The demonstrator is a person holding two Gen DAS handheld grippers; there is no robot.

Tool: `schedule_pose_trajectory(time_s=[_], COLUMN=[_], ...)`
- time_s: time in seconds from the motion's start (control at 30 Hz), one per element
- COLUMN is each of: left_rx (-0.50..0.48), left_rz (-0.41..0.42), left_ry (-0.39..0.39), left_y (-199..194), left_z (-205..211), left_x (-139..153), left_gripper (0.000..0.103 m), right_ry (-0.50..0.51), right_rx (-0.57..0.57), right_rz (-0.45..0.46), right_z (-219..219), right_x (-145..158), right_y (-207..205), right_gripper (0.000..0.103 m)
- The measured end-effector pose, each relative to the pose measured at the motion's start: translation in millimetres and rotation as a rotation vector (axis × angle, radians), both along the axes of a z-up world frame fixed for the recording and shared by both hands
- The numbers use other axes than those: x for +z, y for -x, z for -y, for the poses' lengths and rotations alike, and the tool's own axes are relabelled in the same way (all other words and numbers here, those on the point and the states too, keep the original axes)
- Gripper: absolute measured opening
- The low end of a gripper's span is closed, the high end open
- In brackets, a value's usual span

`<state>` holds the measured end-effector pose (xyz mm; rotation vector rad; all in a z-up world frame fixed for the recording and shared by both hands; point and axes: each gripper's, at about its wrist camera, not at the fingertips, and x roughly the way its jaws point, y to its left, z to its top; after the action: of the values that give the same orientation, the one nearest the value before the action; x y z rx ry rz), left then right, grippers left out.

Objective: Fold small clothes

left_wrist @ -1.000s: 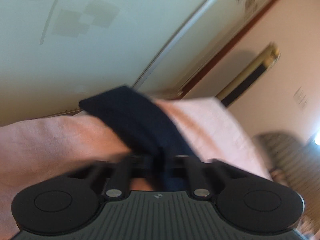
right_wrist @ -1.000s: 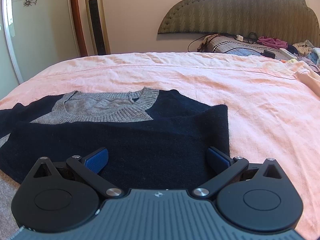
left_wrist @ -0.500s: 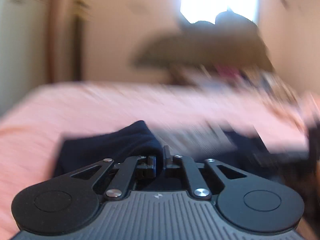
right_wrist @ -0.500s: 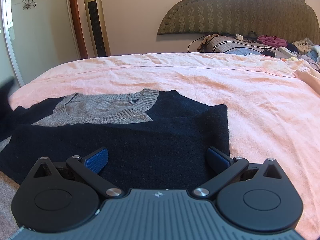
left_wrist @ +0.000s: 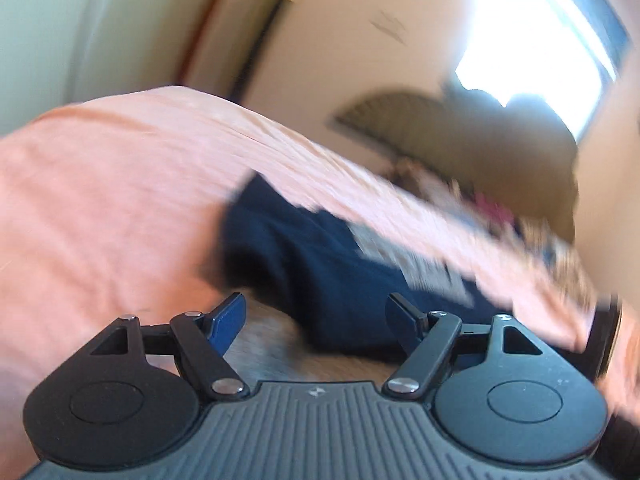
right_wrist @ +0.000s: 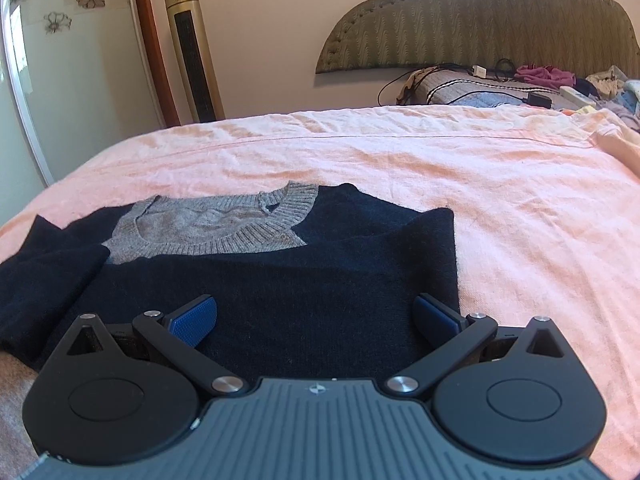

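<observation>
Nearest in the right wrist view, the right tool (right_wrist: 316, 320) is spread wide with nothing between its blue pads (right_wrist: 192, 318), hovering low over the sweater (right_wrist: 280, 292). The sweater lies flat on the bed (right_wrist: 520, 208), navy with a grey collar panel (right_wrist: 224, 228), and one navy sleeve (right_wrist: 48, 280) is folded across its left side. Its right edge ends just beside the right pad, with pink sheet beyond.

The left wrist view is tilted and smeared by motion. The left tool (left_wrist: 316, 320) is also released, pads apart and grasping nothing, just above a blurred navy fold of the sweater (left_wrist: 320, 272) on the pink bed (left_wrist: 100, 200).

Farther back, the sheet runs to a pile of clothes (right_wrist: 540, 74), a pillow (right_wrist: 460, 84) and cables at the head of the bed. Behind them stands a padded headboard (right_wrist: 480, 20), and to the left a gold tower fan (right_wrist: 194, 48) against the wall beside a wooden door frame (right_wrist: 154, 40).
</observation>
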<state>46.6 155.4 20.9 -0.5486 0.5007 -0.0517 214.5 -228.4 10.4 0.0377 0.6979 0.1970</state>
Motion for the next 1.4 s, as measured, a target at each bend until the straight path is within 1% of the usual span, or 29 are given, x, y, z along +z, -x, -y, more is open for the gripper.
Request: schedule_pose_trajectory(time_s=[0.03, 0.07, 0.1, 0.13, 0.17, 0.2, 0.23, 0.3, 0.33, 0.37, 0.4, 0.47, 0.53, 0.6, 0.67, 0.77, 0.8, 0.83, 0.87, 0.93, 1.03, 1.1, 1.17, 1.23, 1.27, 1.3, 1.33, 1.37, 1.4], left_rx=[0.04, 0.082, 0.13, 0.184, 0.193, 0.202, 0.22, 0.206, 0.202, 0.2, 0.2, 0.201, 0.2, 0.199, 0.197, 0.193, 0.192, 0.192, 0.192, 0.192, 0.191, 0.191, 0.192, 0.192, 0.192, 0.192, 0.193, 0.193, 0.194], left_rz=[0.023, 0.048, 0.06, 0.035, 0.051, 0.086, 0.087, 0.067, 0.068, 0.068, 0.066, 0.067, 0.065, 0.062, 0.061, 0.058, 0.057, 0.058, 0.058, 0.058, 0.058, 0.057, 0.057, 0.058, 0.057, 0.057, 0.057, 0.056, 0.055], left_ry=[0.069, 0.131, 0.175, 0.244, 0.303, 0.317, 0.311, 0.292, 0.284, 0.281, 0.283, 0.29, 0.285, 0.28, 0.275, 0.267, 0.266, 0.267, 0.267, 0.267, 0.266, 0.265, 0.265, 0.266, 0.266, 0.265, 0.264, 0.262, 0.26], left_y=[6.7, 12.8, 17.4, 18.8, 20.8, 22.3, 22.8, 19.4, 19.0, 18.7, 18.5, 18.3, 18.7, 18.7, 18.5, 15.8, 15.6, 15.7, 15.6, 15.3, 15.4, 15.4, 15.4, 15.4, 15.5, 15.5, 15.4, 14.9, 14.6], left_z=[-14.5, -27.3, -37.3, -48.0, -57.4, -60.7, -61.5, -60.3, -59.4, -58.2, -58.7, -59.6, -58.7, -55.9, -54.7, -52.8, -52.7, -53.0, -53.1, -53.0, -53.0, -52.9, -52.7, -52.8, -52.8, -52.8, -52.8, -52.6, -52.0], left_x=[-7.6, -17.9, -29.4, -37.9, -39.9, -39.5, -39.9, -40.2, -39.8, -39.9, -40.0, -41.3, -39.4, -38.3, -38.5, -38.4, -38.6, -38.7, -39.0, -39.2, -39.3, -39.3, -39.2, -39.2, -39.1, -39.2, -39.3, -39.4, -39.0], left_gripper=[0.082, 0.083, 0.083, 0.082, 0.083, 0.084, 0.085, 0.086, 0.086, 0.086, 0.086, 0.086, 0.086, 0.086, 0.086, 0.088, 0.088, 0.088, 0.088, 0.088, 0.088, 0.088, 0.088, 0.088, 0.088, 0.088, 0.088, 0.088, 0.088], right_ry=[0.02, 0.018, 0.0, -0.008, 0.002, 0.043, 0.101, 0.297, 0.381, 0.446, 0.48, 0.496, 0.518, 0.51, 0.501, 0.528, 0.503, 0.458, 0.406, 0.303, 0.063, -0.087, -0.222, -0.343, -0.386, -0.424, -0.445, -0.472, -0.501], right_rx=[0.003, 0.034, 0.109, 0.189, 0.271, 0.379, 0.469, 0.647, 0.707, 0.75, 0.779, 0.821, 0.828, 0.831, 0.862, 0.861, 0.845, 0.823, 0.793, 0.729, 0.619, 0.531, 0.41, 0.267, 0.188, 0.122, 0.053, -0.012, -0.049], right_rz=[0.014, 0.043, 0.093, 0.141, 0.175, 0.211, 0.246, 0.339, 0.371, 0.384, 0.373, 0.332, 0.31, 0.295, 0.29, 0.289, 0.279, 0.256, 0.232, 0.204, 0.138, 0.118, 0.129, 0.119, 0.104, 0.076, 0.037, -0.016, -0.044], right_z=[-7.9, -17.0, -30.5, -47.0, -65.5, -91.4, -114.1, -162.6, -180.5, -195.7, -207.1, -221.7, -231.6, -236.3, -238.9, -242.9, -243.1, -241.1, -237.8, -227.7, -193.9, -160.5, -113.6, -61.0, -34.9, -11.8, 7.1, 24.8, 36.7], right_x=[5.1, 12.6, 23.5, 33.7, 41.7, 48.2, 50.3, 43.3, 36.2, 28.8, 23.1, 16.2, 11.4, 12.6, 14.9, 9.2, 10.5, 13.1, 16.7, 25.0, 40.8, 52.0, 60.5, 60.1, 54.9, 47.0, 37.6, 25.6, 16.7], right_y=[4.9, 12.9, 24.4, 36.4, 46.7, 59.8, 71.3, 94.5, 101.1, 104.0, 103.7, 99.1, 93.7, 92.6, 95.0, 94.8, 90.8, 84.9, 78.3, 67.4, 51.5, 44.1, 38.8, 35.5, 35.0, 34.5, 34.3, 33.5, 33.8], right_gripper=[0.102, 0.099, 0.098, 0.098, 0.099, 0.099, 0.099, 0.096, 0.092, 0.083, 0.079, 0.062, 0.053, 0.053, 0.053, 0.053, 0.053, 0.044, 0.026, 0.008, 0.008, 0.008, 0.008, 0.008, 0.01, 0.015, 0.029, 0.056, 0.068])
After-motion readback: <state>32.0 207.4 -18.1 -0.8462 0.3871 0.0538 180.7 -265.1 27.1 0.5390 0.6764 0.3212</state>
